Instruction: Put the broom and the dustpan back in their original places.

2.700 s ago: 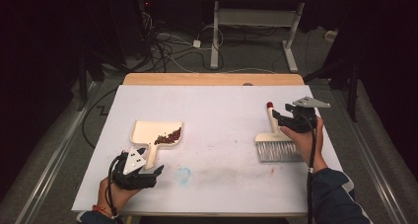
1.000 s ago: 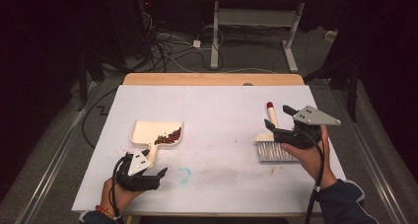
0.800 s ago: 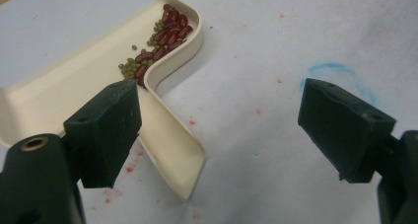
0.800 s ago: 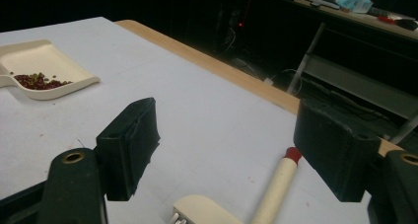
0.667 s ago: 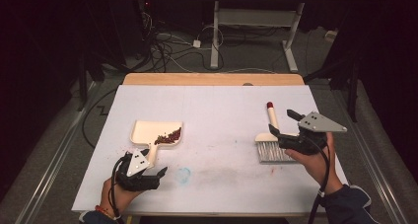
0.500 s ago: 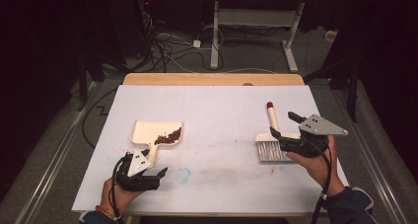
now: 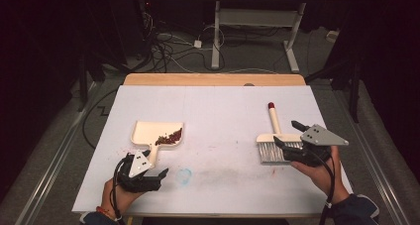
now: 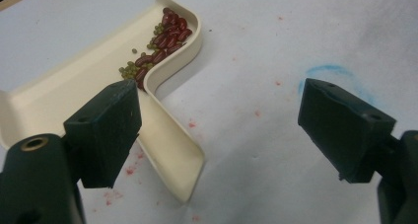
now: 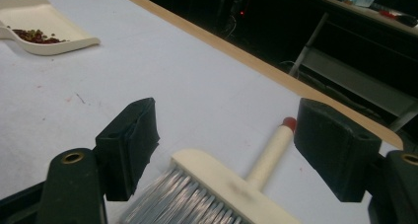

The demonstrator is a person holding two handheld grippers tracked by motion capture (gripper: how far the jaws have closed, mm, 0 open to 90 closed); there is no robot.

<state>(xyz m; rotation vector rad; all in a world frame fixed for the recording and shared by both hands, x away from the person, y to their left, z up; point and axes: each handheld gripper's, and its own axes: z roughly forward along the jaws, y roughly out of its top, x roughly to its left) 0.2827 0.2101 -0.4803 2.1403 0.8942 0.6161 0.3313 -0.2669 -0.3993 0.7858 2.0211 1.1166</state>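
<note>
The brush [image 7: 274,144] lies near the right edge of the tabletop [image 7: 223,111], bristles toward the near edge and its red-tipped handle running toward the far edge. The right gripper [image 7: 296,146] is held just beside the bristle head, on its right; its jaws are spread, with the brush head between and below them, untouched. The dustpan [image 7: 157,134], holding beans [image 8: 160,44], lies toward the left edge, its handle pointing at the left gripper [image 7: 148,178], whose jaws are also spread and empty. Each tool is nearest its own side's gripper.
</note>
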